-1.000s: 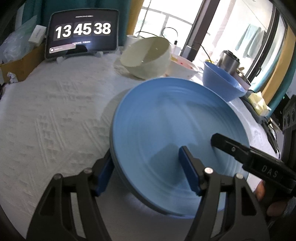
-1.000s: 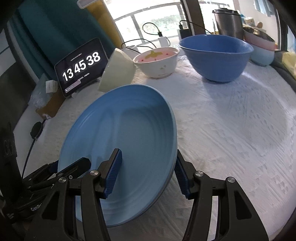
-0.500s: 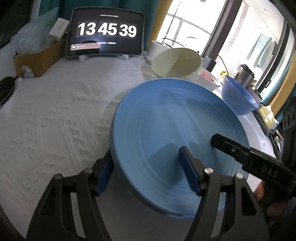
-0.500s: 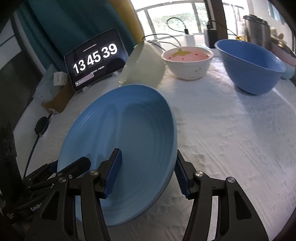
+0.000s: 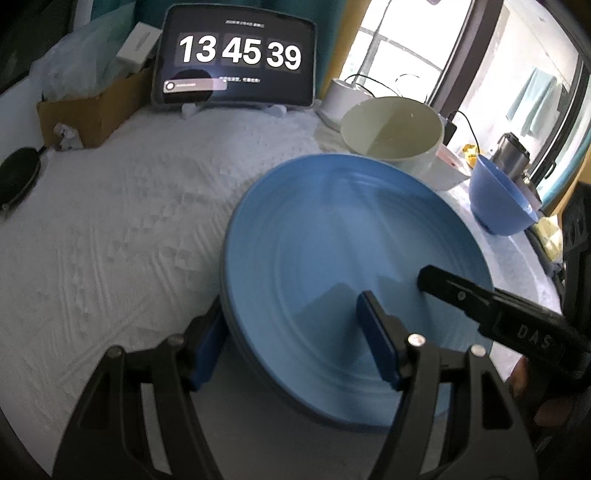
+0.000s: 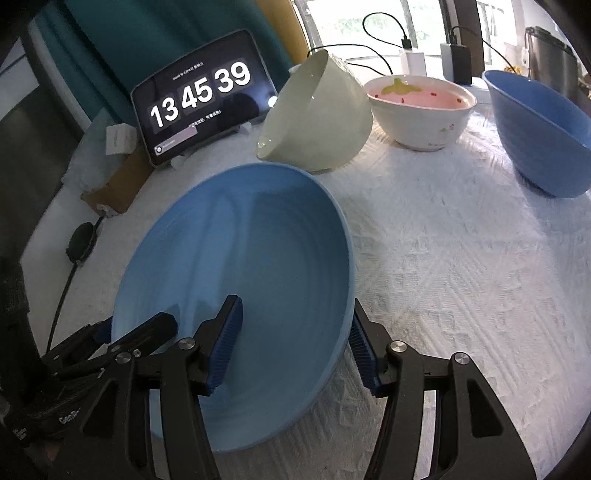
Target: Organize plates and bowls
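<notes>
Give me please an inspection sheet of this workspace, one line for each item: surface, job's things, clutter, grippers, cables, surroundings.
Surface: table under a white textured cloth.
Job's things: blue plate carried tilted above the cloth; cream bowl tipped on its side; white bowl with pink inside, upright; blue bowl at the right.
Clutter: cardboard box with plastic bags; tablet clock; black round pad; metal pot.
Grippers: left gripper and right gripper each clamp the plate's rim, on opposite sides.
Cables: black charger cables by the window; one cable from the pad.
Surroundings: teal curtain, bright window.
</notes>
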`<state>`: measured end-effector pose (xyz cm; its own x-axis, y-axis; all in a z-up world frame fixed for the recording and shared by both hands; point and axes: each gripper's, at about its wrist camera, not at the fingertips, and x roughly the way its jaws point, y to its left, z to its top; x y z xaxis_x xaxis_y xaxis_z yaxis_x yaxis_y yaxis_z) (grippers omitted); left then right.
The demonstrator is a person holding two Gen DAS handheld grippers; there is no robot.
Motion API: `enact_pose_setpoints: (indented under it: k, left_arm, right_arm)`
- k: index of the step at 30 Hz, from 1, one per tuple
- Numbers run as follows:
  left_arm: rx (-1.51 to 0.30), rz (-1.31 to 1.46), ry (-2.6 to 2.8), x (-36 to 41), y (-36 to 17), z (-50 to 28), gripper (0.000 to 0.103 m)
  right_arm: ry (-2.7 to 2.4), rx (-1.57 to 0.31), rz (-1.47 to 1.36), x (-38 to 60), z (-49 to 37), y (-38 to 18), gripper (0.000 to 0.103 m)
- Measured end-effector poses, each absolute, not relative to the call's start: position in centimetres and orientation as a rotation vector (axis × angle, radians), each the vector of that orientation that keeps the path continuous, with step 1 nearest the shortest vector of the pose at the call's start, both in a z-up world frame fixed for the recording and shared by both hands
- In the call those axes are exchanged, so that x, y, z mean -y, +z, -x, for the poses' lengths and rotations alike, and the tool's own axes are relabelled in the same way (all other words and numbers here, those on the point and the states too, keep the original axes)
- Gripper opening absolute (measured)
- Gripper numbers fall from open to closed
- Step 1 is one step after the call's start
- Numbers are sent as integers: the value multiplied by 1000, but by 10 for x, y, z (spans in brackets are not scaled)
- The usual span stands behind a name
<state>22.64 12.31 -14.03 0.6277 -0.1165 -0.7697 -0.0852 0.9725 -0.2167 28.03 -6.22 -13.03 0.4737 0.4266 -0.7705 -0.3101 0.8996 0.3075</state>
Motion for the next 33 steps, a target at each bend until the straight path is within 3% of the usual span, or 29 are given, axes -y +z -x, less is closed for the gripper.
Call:
enact_pose_setpoints:
  k: [20,33]
  left_arm:
    - [-787,284,158,-141,-119,-212,71]
    - [-757,226,87,-102,-98,-209,71]
  right_arm:
    - [439,-940,-122,85,-274,-117,61]
    - [411,-892,-161,122,-264,-106,61]
